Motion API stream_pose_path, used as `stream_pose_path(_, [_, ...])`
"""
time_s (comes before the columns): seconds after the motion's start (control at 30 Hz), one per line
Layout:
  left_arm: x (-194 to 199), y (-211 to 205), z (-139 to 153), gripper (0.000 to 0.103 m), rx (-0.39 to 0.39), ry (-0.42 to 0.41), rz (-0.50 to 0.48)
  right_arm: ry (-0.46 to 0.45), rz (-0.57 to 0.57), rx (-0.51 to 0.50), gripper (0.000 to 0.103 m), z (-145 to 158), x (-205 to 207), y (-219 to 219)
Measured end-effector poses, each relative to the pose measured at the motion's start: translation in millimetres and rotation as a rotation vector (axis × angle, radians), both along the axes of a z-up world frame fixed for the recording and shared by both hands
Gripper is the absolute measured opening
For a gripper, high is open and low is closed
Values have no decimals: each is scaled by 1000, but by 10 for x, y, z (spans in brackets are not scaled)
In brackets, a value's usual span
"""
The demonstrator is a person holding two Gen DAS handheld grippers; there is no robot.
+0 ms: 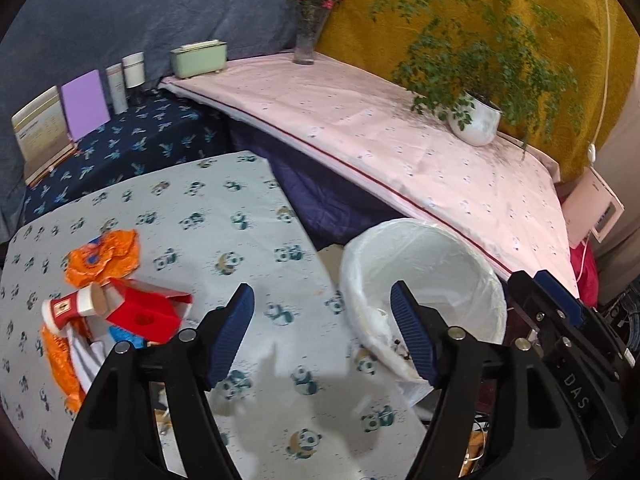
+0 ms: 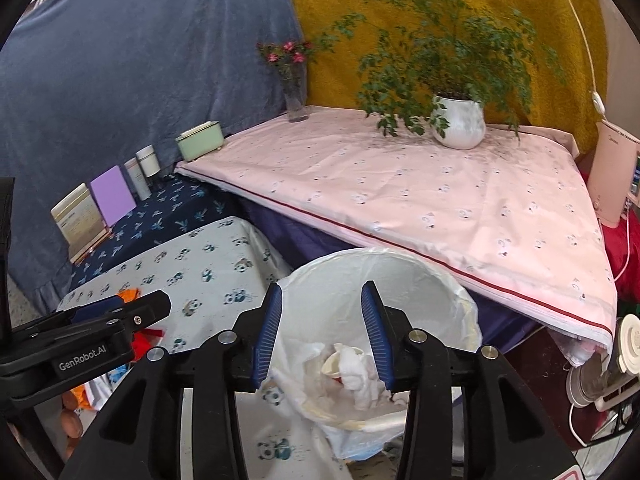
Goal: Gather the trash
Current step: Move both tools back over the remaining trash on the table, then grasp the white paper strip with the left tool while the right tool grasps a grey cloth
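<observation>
A pile of trash lies on the panda-print table [image 1: 224, 216] at the left: a crumpled orange wrapper [image 1: 106, 258], a red carton [image 1: 146, 314] and a red-and-white paper cup [image 1: 74, 307]. A white bin lined with a plastic bag [image 1: 424, 280] stands off the table's right edge. My left gripper [image 1: 322, 300] is open and empty above the table, between pile and bin. My right gripper [image 2: 321, 302] is open and empty over the bin [image 2: 400, 280], which holds crumpled white tissues [image 2: 356, 368] and a cup.
A pink-covered table [image 1: 400, 140] behind the bin carries a potted plant [image 1: 474, 118] and a flower vase [image 1: 306, 40]. A green box [image 1: 199, 58], jars and cards stand on a dark blue surface at the back left. A pink appliance [image 2: 614, 176] stands at the right.
</observation>
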State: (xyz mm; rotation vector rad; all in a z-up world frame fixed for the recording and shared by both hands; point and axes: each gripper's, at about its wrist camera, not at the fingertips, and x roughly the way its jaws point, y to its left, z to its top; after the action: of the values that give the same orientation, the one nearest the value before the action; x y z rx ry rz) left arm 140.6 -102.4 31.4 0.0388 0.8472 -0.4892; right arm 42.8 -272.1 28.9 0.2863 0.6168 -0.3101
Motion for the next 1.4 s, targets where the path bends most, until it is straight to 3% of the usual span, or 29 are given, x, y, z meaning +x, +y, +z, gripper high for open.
stream_pose_path(0.2, [43, 403, -31, 68, 7, 4, 80, 6, 77, -11, 45, 25, 95, 354])
stream_pose_path(0.37, [54, 755, -63, 80, 20, -1, 154, 18, 143, -16, 46, 13, 176, 661])
stream_pose_path(0.73, [109, 1504, -342, 80, 60, 55, 300, 81, 267, 2, 47, -205, 305, 1213])
stream_pose_path(1.03, [63, 1822, -640, 80, 110, 101, 336, 156, 369, 22, 47, -521, 406, 1688])
stream_pose_path(1.4, [79, 2063, -826, 80, 111, 149, 361, 221, 439, 46, 47, -779, 615, 2065])
